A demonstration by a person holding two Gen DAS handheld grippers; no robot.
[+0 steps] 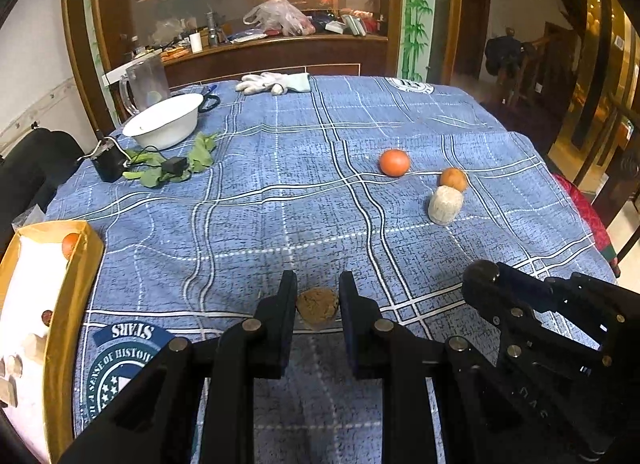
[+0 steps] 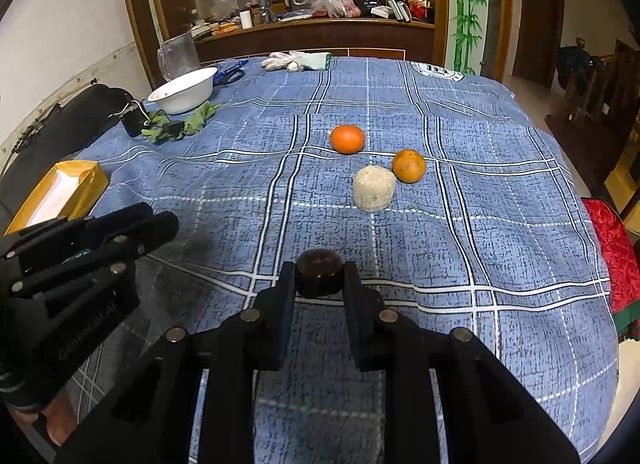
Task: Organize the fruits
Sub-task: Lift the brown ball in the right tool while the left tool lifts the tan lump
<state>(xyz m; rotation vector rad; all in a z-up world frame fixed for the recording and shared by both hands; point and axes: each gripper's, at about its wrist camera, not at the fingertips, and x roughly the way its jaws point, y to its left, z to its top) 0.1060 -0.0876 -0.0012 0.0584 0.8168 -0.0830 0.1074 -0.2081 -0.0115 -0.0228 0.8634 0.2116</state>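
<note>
Two fruits are already in our grippers: the left gripper (image 1: 318, 310) is clenched on a brown lumpy fruit (image 1: 317, 307), the right gripper (image 2: 319, 278) on a dark round fruit (image 2: 319, 272). Some fruit lies in the yellow box (image 1: 74, 264) at the table's left edge. Two oranges (image 2: 347, 138) (image 2: 409, 165) and a pale wrapped fruit (image 2: 373, 188) wait mid-table.

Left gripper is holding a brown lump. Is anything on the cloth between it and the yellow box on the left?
Nothing visible. The left gripper holds the brown lump, and the stretch of blue tablecloth toward the yellow box is bare. The leaves and white bowl lie farther back, off that path.
</note>
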